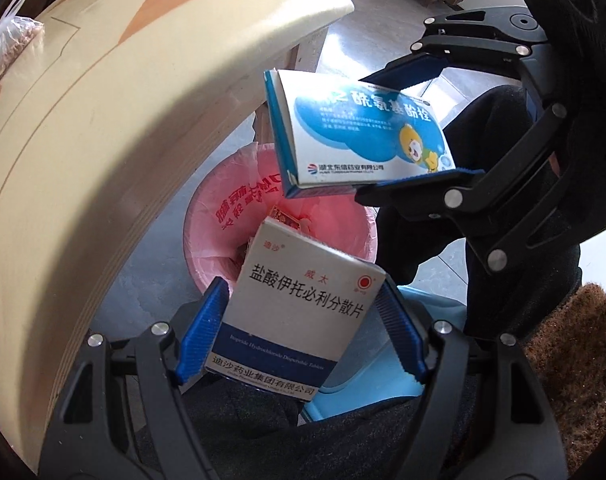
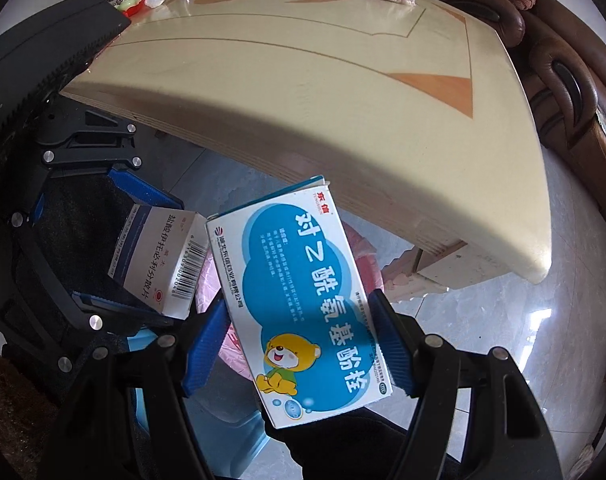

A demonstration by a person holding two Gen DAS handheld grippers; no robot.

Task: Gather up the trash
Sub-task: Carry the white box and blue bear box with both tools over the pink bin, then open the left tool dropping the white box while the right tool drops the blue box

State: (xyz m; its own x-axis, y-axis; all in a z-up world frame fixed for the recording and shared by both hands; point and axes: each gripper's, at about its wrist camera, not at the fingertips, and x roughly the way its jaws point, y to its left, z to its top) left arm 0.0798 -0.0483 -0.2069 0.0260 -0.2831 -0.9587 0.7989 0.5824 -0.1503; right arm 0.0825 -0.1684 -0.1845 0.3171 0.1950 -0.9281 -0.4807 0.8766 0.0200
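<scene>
Our left gripper (image 1: 303,312) clamps a grey-white medicine box (image 1: 299,312) between its blue pads, just above the pink-lined trash bin (image 1: 223,216); our right gripper (image 2: 299,344) grips a blue cartoon-bear box (image 2: 303,300) beside it.

I see a cream table (image 2: 303,80) with orange inlays, a brown sofa (image 2: 563,92) far right, glossy grey floor (image 2: 503,320)

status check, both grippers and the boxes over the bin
Left gripper shut on grey-white medicine box. Right gripper shut on blue-white cartoon-bear medicine box. Both above pink-lined trash bin. Cream table edge close beside.
</scene>
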